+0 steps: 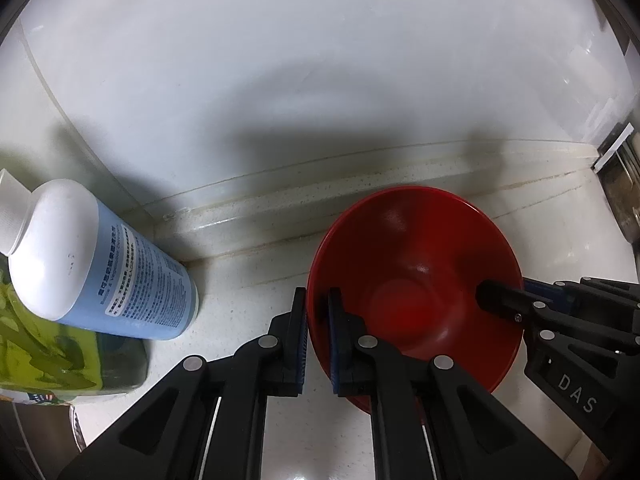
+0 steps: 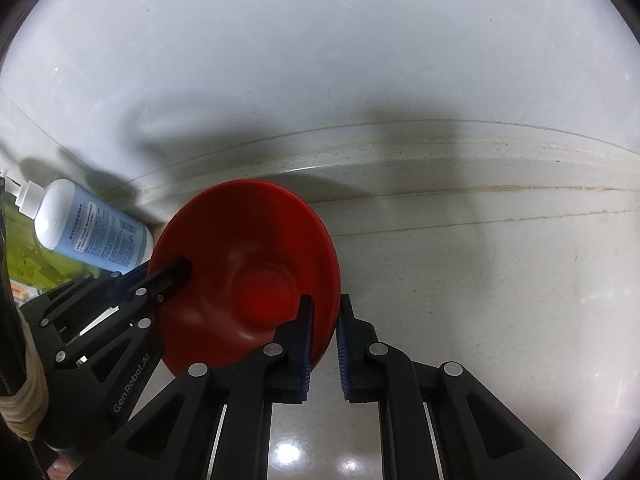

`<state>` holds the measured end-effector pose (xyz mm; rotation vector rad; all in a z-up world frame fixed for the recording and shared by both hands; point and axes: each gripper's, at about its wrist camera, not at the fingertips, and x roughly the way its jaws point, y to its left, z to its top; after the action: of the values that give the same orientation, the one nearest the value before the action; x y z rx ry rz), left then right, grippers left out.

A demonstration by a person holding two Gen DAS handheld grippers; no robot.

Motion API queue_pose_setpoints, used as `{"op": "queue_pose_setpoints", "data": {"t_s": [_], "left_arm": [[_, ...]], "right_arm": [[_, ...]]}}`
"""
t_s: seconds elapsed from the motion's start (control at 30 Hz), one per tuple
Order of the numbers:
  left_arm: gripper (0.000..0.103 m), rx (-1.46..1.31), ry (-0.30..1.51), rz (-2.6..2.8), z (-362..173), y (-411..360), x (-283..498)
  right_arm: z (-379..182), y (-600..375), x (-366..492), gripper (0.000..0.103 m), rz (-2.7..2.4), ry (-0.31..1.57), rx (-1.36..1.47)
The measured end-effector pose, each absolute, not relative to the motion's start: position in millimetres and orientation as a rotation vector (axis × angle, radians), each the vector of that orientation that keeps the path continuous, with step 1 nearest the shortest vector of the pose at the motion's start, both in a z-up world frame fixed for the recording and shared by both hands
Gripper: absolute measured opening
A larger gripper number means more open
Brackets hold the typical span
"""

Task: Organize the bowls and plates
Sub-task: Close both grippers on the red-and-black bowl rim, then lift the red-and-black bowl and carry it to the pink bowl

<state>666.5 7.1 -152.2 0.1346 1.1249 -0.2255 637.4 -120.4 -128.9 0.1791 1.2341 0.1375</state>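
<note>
The red bowl (image 1: 412,292) sat on the tabletop (image 1: 248,292) beside the blue bottle (image 1: 132,276). The left tongs (image 1: 318,340) pinched the bowl's near rim, and the right tongs (image 2: 325,344) pinched the opposite rim. Lifting it cleanly probably called for both rising together, level, with even squeeze.

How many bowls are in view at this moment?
1. A single red bowl sits on the pale counter near the wall, right of the blue-labelled bottle, its rim pinched on opposite sides by both grippers. Nothing else bowl-like shows; others may lie outside view.
</note>
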Motion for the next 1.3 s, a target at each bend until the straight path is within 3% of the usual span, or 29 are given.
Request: {"op": "queue_pose_setpoints", "data": {"t_s": [0.53,1.3], "left_arm": [[0.011,0.106,1.089,-0.260,-105,7,620],[0.011,0.107,1.034,-0.408,-41,-27,510]], "right_arm": [[-104,-129,620,0.012,0.140,1.201,0.180],[-49,-148,500,0.012,0.068,1.077,0.189]]}}
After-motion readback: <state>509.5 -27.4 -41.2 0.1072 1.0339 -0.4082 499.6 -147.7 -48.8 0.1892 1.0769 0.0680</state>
